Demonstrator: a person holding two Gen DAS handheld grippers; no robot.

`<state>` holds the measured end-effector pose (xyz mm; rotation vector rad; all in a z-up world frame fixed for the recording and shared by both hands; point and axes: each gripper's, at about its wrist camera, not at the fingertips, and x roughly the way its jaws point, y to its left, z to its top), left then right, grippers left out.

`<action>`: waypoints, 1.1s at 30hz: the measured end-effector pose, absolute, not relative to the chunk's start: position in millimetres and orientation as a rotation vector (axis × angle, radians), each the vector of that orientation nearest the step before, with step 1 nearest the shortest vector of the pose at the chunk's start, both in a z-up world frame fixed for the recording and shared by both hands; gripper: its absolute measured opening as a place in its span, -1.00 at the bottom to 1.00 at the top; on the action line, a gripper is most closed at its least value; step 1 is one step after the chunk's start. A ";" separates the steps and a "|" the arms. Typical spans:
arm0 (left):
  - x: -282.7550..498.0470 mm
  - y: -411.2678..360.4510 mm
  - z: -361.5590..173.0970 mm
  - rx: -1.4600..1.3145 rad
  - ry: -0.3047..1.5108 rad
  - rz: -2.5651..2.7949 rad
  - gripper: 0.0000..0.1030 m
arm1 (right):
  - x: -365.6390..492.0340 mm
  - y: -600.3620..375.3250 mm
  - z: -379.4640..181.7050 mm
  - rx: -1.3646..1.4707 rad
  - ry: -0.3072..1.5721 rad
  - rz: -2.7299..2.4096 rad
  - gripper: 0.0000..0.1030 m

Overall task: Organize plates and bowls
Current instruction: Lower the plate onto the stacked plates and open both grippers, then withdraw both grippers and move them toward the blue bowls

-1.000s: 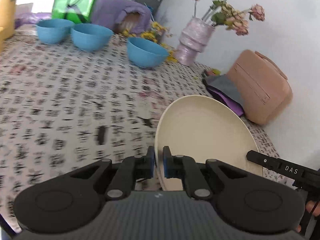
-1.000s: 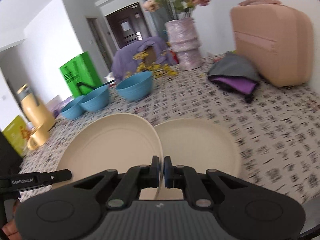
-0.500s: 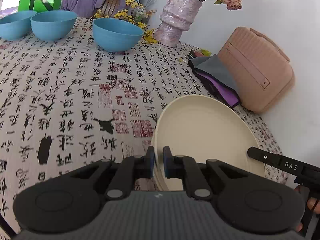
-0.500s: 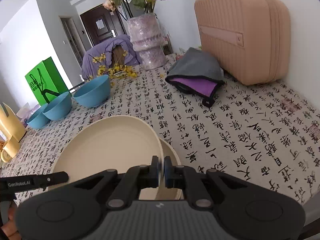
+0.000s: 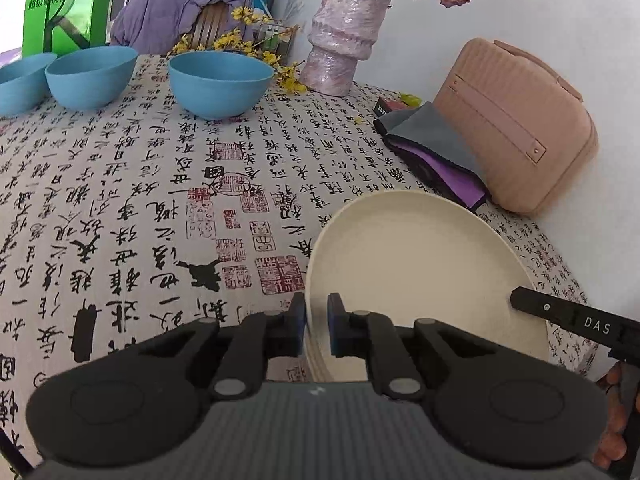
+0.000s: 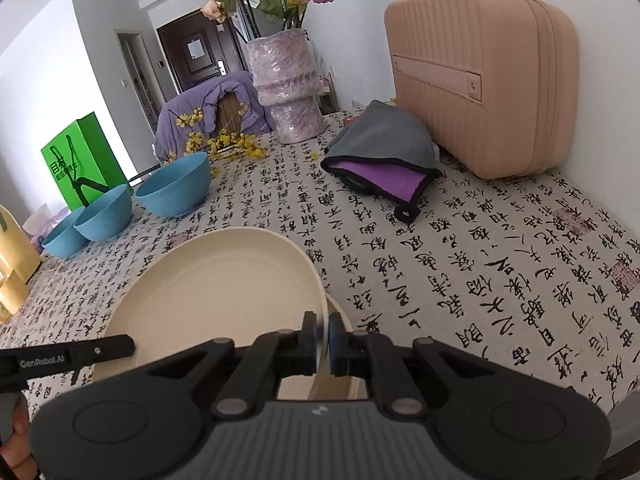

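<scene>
Where plates (image 6: 208,292) stack, cloth (image 6: 380,152) & case (image 6: 480,76) nearby.

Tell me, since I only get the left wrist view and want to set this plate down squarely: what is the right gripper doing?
Observer: The right gripper has its jaws shut on the far rim of the same cream plate.
Operator: Anything underneath it?
Observer: Yes, a second cream plate peeks out below, beside those jaws.
Operator: What's past the blue bowls on the left?
Observer: A yellow container stands just beyond them.
</scene>
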<state>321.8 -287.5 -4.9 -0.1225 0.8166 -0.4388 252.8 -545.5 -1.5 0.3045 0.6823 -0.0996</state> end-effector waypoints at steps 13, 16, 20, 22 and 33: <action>308.2 -289.9 -1.0 -0.052 0.747 -0.438 -0.79 | 244.3 -545.7 -8.7 0.273 0.701 -0.129 -0.80; 301.5 -278.5 5.3 -0.053 0.728 -0.434 -0.78 | 241.9 -540.8 -5.3 0.245 0.696 -0.126 -0.79; 285.0 -252.0 18.4 -0.044 0.677 -0.412 -0.67 | 235.7 -538.4 5.0 0.239 0.666 -0.127 -0.79; 274.0 -234.5 24.8 -0.021 0.634 -0.382 -0.45 | 228.5 -532.2 13.3 0.212 0.628 -0.126 -0.79; 182.6 -131.1 45.8 0.028 0.417 -0.132 0.60 | 168.9 -427.1 47.5 0.069 0.439 0.109 -0.27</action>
